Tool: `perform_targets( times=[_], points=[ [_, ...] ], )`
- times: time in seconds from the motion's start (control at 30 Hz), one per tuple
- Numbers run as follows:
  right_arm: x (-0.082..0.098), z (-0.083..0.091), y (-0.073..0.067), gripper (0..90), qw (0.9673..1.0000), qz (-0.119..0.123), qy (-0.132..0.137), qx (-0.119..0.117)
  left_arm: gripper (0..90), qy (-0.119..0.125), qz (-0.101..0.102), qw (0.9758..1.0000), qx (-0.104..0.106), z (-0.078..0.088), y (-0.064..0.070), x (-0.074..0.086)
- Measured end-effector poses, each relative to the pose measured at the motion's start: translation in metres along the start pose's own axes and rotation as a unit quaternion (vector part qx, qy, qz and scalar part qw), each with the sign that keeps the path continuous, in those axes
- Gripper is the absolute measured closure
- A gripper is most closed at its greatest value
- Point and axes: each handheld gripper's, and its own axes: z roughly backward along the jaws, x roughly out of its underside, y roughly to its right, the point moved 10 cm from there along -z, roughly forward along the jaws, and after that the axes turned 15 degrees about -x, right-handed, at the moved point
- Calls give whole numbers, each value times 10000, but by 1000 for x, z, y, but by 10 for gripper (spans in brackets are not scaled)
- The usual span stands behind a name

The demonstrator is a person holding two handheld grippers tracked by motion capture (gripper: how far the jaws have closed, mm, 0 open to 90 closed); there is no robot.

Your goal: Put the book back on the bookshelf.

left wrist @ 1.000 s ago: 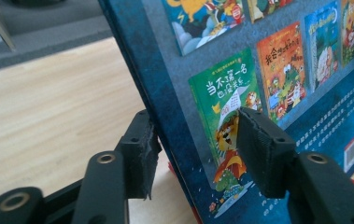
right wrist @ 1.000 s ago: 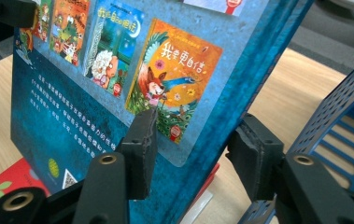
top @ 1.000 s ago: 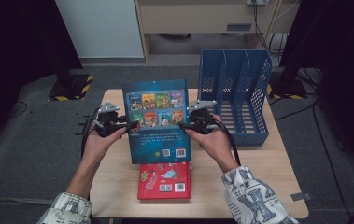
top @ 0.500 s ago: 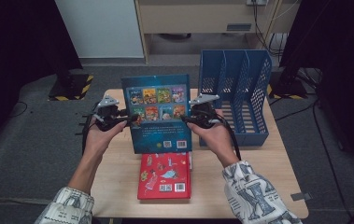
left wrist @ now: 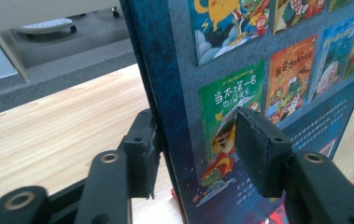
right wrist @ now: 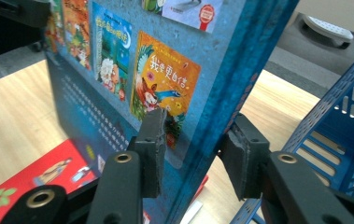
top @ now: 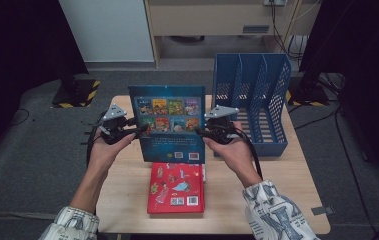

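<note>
Table: wooden tabletop (top: 127,200), grey floor around.
Left gripper (top: 127,132): jaws straddle the blue book's (top: 169,125) nine o'clock edge, just opened slightly.
Right gripper (top: 208,131): jaws closing on its three o'clock edge.
Blue book: upright, table centre.
Red book (top: 177,187): flat, at six o'clock.
File rack (top: 252,107): at two o'clock.

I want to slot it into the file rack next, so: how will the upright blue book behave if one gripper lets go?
The blue book stands upright, thin-edged, so it would probably tip or swing. Its cover looks flat and unbent between the left gripper and right gripper, so likely stiff. The glossy print may slip a little in the pads.
</note>
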Motion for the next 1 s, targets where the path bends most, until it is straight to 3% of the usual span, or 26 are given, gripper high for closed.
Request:
perform_targets(
  times=[0.13,0.57,0.8,1.0],
  points=[
    [1,6,-11,633,9998,167,22,-75,443,-19,-157,9999,0,4,3,2],
    [8,16,-41,677,9975,312,257,-576,376,253,-159,9993,222,16,8,9],
    [11,16,-53,676,9955,333,332,-824,314,415,-239,9987,174,19,14,12],
    [11,15,-61,677,9942,375,333,-955,299,493,-134,9984,226,22,15,15]
  ],
)
